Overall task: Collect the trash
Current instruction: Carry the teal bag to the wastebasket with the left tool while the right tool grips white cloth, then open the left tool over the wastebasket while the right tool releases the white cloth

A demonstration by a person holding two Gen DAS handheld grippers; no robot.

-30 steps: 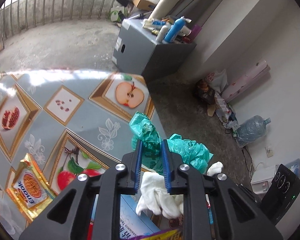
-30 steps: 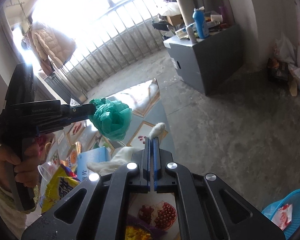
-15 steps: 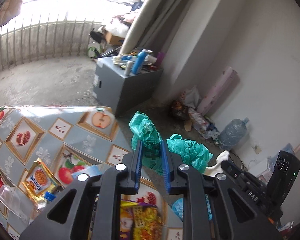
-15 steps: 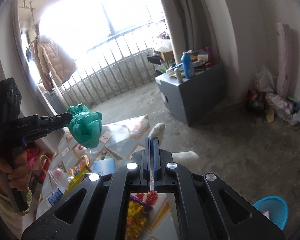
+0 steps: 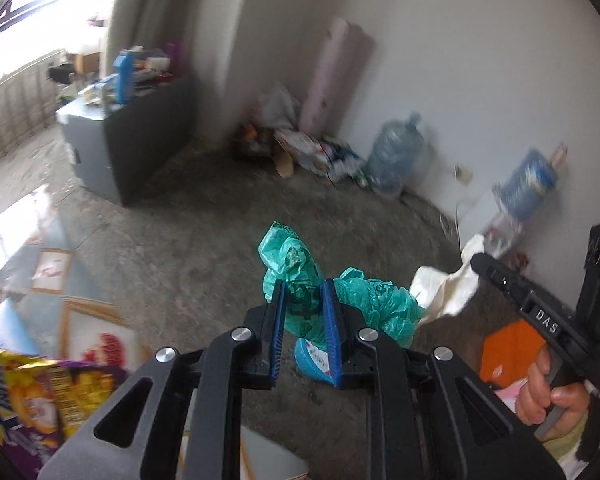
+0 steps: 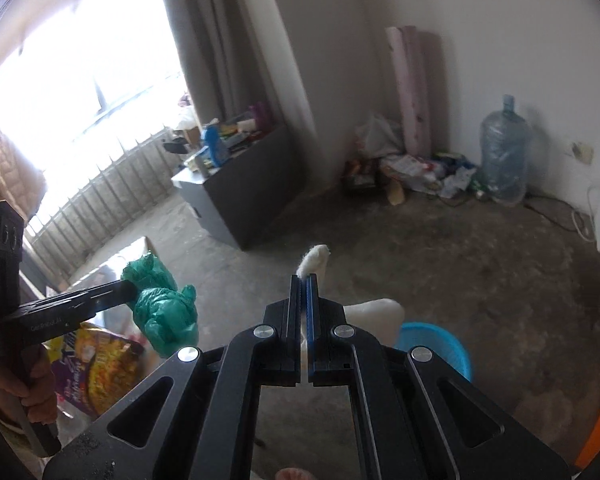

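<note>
**Both tools loaded above the floor**

Left wrist view: the left tool [image 5: 303, 308] is closed partway, its blue pads pinching a crumpled green plastic bag [image 5: 300, 276] that bulges out above and to the right of the fingers. Below the bag, between the fingers, part of a blue basket [image 5: 314, 364] shows on the concrete floor [image 5: 188, 248]. At the right, the right tool [image 5: 476, 262] carries a white cloth [image 5: 446, 290], with the hand [image 5: 548, 392] on its grip. At the lower left lies a yellow and purple snack packet [image 5: 40, 400] on the patterned worktop [image 5: 76, 312].

Right wrist view: the right tool [image 6: 303, 280] is almost fully closed on the white cloth [image 6: 314, 260], which pokes out past the fingertips and hangs below. The blue basket [image 6: 440, 344] stands on the floor just right of the fingers. At the left, the left tool [image 6: 128, 284] holds the green plastic bag [image 6: 164, 308] over the snack packet [image 6: 100, 364]. A large water bottle [image 6: 504, 160] stands by the far wall.
</note>
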